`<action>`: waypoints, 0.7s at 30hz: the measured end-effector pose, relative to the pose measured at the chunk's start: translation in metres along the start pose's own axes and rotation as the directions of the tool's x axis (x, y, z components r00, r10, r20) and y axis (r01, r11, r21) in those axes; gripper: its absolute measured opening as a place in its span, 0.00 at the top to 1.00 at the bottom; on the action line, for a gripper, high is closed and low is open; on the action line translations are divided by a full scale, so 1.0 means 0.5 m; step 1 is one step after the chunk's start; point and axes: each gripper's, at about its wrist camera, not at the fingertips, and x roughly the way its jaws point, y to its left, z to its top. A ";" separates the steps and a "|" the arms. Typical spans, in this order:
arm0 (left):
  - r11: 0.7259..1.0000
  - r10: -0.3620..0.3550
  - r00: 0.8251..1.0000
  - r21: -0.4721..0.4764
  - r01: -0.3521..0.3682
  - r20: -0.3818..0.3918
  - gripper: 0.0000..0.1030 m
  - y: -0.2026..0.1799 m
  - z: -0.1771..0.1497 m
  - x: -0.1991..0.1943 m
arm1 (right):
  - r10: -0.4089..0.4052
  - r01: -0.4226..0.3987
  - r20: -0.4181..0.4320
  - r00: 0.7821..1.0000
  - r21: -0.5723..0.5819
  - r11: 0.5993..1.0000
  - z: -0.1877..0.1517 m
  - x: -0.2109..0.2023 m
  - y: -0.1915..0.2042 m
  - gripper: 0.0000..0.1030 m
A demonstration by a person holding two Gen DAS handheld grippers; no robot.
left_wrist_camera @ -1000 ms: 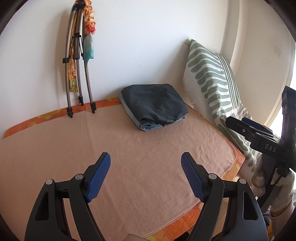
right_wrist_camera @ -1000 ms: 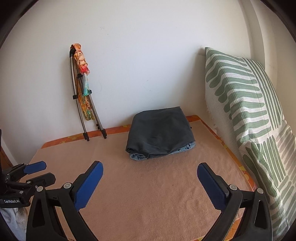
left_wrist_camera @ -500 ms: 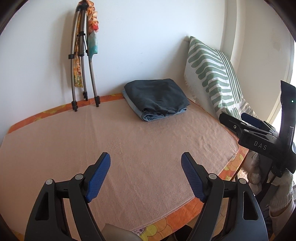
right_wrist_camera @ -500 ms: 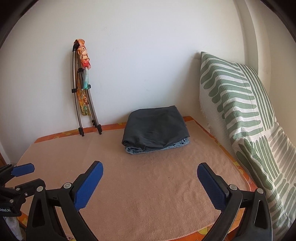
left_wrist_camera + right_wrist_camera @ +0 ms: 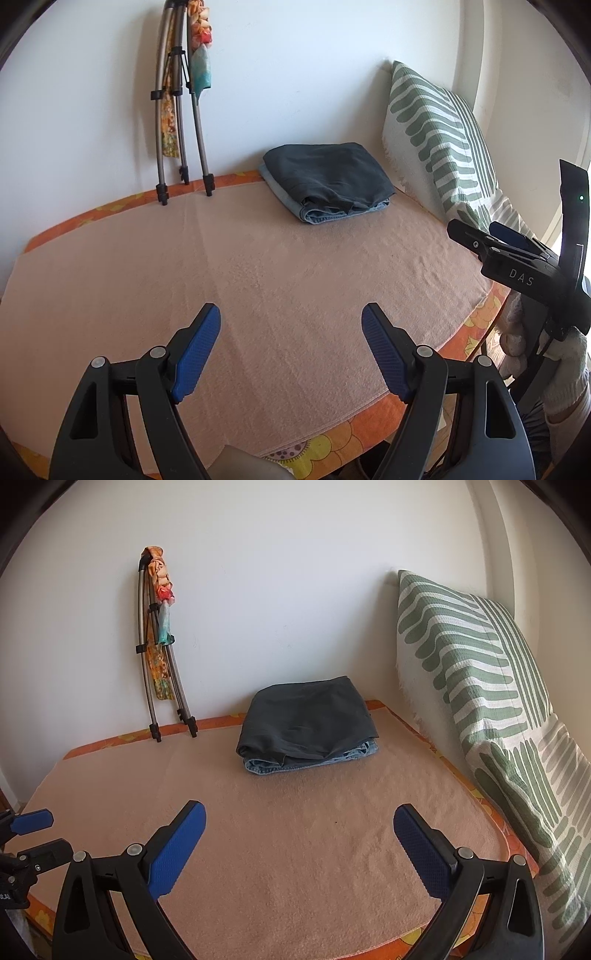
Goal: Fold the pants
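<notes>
Dark grey folded pants (image 5: 328, 173) lie on top of folded blue jeans (image 5: 328, 214) at the far side of the peach blanket (image 5: 258, 266), near the wall. The stack also shows in the right wrist view (image 5: 308, 720), with the jeans (image 5: 314, 762) underneath. My left gripper (image 5: 291, 325) is open and empty, above the blanket's near part, well short of the stack. My right gripper (image 5: 299, 823) is open and empty, likewise short of the stack. Each gripper shows at the edge of the other's view: the right one (image 5: 517, 254), the left one (image 5: 26, 834).
A green-and-white striped pillow (image 5: 439, 136) leans against the wall at the right (image 5: 498, 686). A folded metal frame with colourful cloth (image 5: 181, 103) leans on the wall at the back left (image 5: 160, 646). An orange flowered sheet (image 5: 369, 424) edges the bed.
Both grippers have drawn back from the folded stack toward the near edge of the bed. Both stay open and empty. The stack has not moved.
</notes>
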 end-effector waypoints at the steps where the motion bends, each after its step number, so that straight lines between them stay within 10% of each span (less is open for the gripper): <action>1: 1.000 -0.001 1.000 0.001 0.001 0.000 0.23 -0.001 -0.001 0.000 | 0.000 0.000 -0.004 1.000 0.003 1.000 -0.001 0.002 -0.001 0.00; 21: 1.000 0.004 1.000 0.002 -0.004 0.026 0.21 0.007 -0.008 -0.009 | 0.020 -0.020 0.001 1.000 0.015 1.000 -0.001 0.000 0.004 0.00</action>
